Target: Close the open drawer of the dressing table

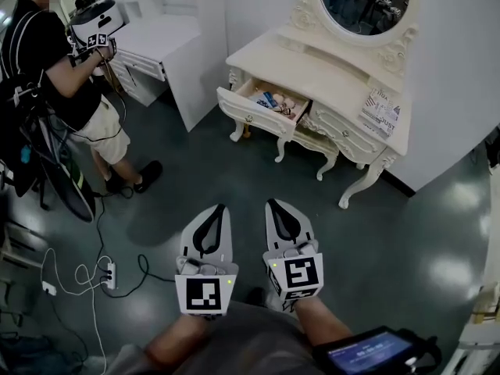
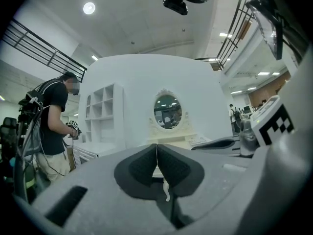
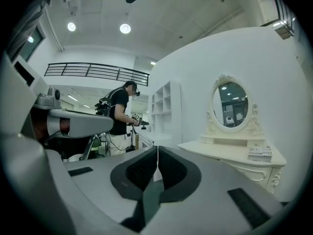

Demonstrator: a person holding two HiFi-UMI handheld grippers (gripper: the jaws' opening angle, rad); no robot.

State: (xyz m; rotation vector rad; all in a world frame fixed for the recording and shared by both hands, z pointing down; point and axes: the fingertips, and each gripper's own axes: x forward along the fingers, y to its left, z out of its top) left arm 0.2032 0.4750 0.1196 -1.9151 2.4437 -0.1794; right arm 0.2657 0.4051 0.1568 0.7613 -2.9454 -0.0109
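I am holding the left gripper (image 1: 219,209) and the right gripper (image 1: 272,205) side by side, low over the floor and pointing toward the dressing-table desk (image 1: 328,65). Each has its jaws pressed together on nothing, which I am judging suitable since pushing a drawer front needs no grasp. The open drawer (image 1: 262,104) is standing pulled out at the desk's left end as I am seeing it, with small items showing inside. It is well apart from both grippers, so I am reckoning an approach comes first.
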